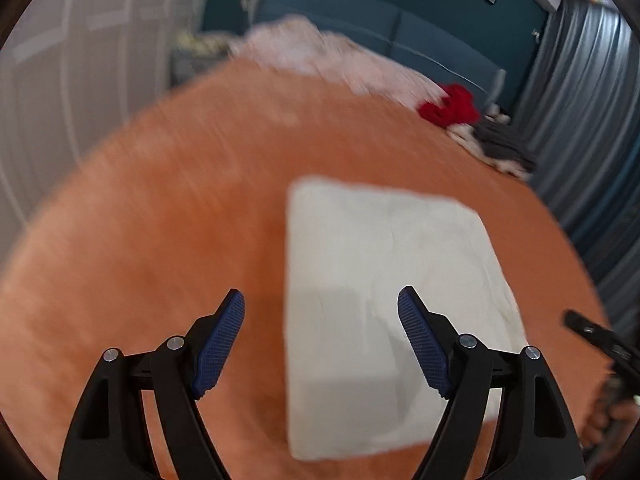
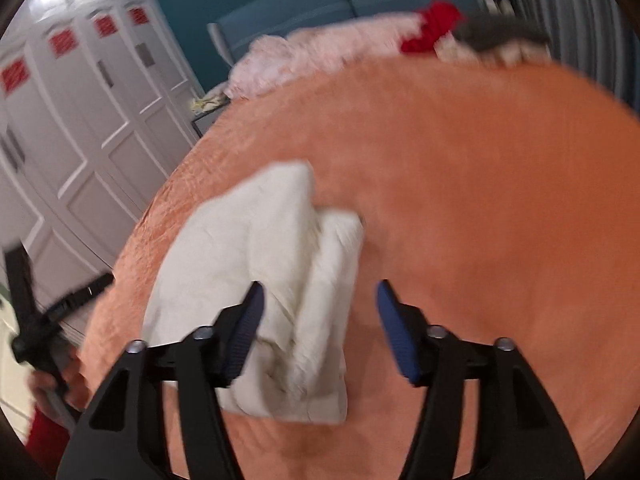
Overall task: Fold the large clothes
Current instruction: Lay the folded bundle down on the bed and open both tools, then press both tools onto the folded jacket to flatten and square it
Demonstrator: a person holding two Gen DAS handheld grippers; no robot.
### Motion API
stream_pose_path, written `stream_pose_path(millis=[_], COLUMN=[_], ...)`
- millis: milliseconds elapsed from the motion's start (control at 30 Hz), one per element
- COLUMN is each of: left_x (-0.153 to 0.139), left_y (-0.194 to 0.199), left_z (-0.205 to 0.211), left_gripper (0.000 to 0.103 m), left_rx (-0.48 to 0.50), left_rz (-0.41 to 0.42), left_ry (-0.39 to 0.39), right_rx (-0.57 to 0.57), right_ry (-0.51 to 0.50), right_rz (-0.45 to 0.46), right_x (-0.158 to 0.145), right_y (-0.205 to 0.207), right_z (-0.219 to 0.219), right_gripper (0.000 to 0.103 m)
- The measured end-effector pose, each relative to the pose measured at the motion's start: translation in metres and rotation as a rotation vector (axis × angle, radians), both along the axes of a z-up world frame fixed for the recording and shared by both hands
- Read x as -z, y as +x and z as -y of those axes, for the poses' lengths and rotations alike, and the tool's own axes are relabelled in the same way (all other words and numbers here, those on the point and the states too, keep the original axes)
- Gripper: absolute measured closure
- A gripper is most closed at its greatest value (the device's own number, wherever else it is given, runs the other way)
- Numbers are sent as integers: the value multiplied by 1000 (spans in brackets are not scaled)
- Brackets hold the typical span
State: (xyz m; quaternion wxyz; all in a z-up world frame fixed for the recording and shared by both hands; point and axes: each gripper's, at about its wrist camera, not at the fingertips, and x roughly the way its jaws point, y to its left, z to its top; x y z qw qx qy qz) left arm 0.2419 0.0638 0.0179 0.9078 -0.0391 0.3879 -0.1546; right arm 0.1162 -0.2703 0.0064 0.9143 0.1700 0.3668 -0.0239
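Note:
A white garment (image 1: pixel 380 248) lies folded into a flat rectangle on the orange bedspread (image 1: pixel 160 220). My left gripper (image 1: pixel 321 292) hovers open over its near left edge, with nothing between the blue pads. In the right wrist view the same white garment (image 2: pixel 260 248) looks bunched and thick at its near end. My right gripper (image 2: pixel 320 285) stands open above that end; the left pad overlaps the cloth in the picture, but neither pad presses on it. Each gripper shows at the edge of the other's view: the right one (image 1: pixel 600 340), the left one (image 2: pixel 32 312).
At the far end of the bed lie a pink fluffy blanket (image 1: pixel 320 52), a red garment (image 1: pixel 450 104) and a grey and white pile (image 1: pixel 500 144). White wardrobe doors (image 2: pixel 80 120) stand to the left, grey curtains (image 1: pixel 592 100) to the right.

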Motion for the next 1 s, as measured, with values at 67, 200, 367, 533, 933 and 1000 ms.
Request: stream_pose_path(millis=[67, 200, 367, 533, 933, 1000], left_x=[-17, -29, 11, 70, 109, 112], left_y=[4, 18, 47, 68, 72, 72], left_z=[14, 54, 101, 117, 129, 131], left_gripper=[26, 29, 53, 74, 74, 74], left_rx=[-38, -62, -35, -28, -70, -77], left_rz=[55, 124, 70, -21, 72, 86], left_ry=[58, 140, 241, 307, 321, 326], right_rx=[-39, -95, -81, -43, -45, -43], right_ry=[-87, -190, -211, -209, -209, -213], right_rz=[30, 49, 1, -79, -29, -17], right_x=[-20, -30, 3, 50, 107, 111], right_y=[15, 53, 93, 117, 127, 127], right_z=[-22, -61, -78, -72, -71, -71], right_gripper=[71, 82, 83, 83, 84, 84])
